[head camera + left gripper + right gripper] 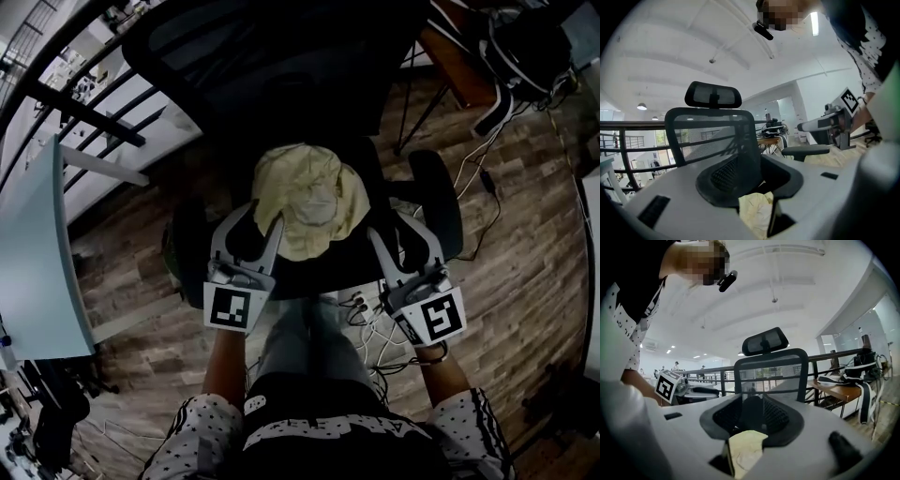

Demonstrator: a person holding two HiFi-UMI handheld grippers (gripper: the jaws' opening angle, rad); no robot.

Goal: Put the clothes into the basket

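Fingers of the left gripper and right gripper stand partly apart, gripping nothing, either side of a yellow cloth heaped mid-seat on a chair; the left is just beside its edge.

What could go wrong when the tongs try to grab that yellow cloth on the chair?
The yellow cloth lies bunched on the chair seat, and the open left tongs and right tongs sit only at its near edge; they may pinch just a fold, and the rest could slide off. The right tongs are close to the armrest and might bump it. Cables lie on the floor near the person's legs, where a trailing cloth could snag.
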